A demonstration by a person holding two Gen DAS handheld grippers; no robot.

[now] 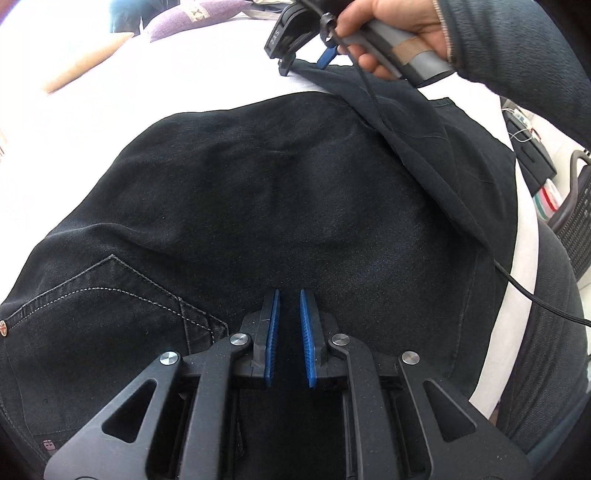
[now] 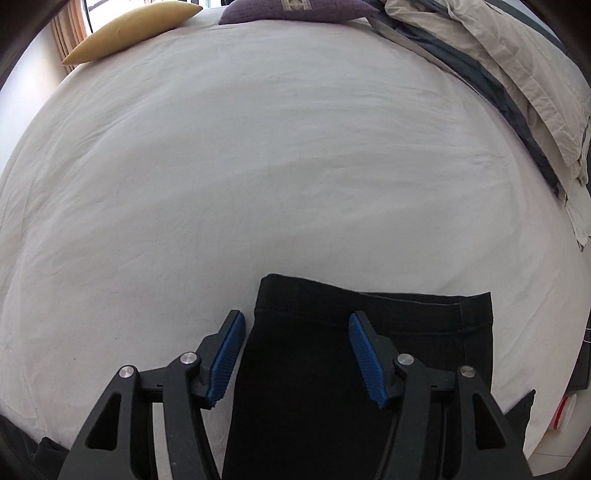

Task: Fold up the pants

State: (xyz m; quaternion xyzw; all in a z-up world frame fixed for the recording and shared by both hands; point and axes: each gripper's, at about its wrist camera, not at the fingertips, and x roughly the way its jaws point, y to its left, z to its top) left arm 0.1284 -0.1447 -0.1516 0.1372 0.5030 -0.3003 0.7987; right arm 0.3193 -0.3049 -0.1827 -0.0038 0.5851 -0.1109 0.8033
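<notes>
White bed sheet | black pants beneath both claws | left claw nearly closed, gripping nothing visible | right claw open over leg hem | align hem edges before releasing.

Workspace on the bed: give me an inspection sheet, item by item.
Surface: white bedsheet, lightly wrinkled.
Job's things: black jeans spread flat, one leg end folded over.
Clutter: yellow cushion, purple cushion, crumpled beige bedding.
Grippers: left gripper shut, above the jeans; right gripper open, straddling the leg end.
Cables: black cable trailing from the right handle.
Surroundings: black mesh chair beside the bed.
</notes>
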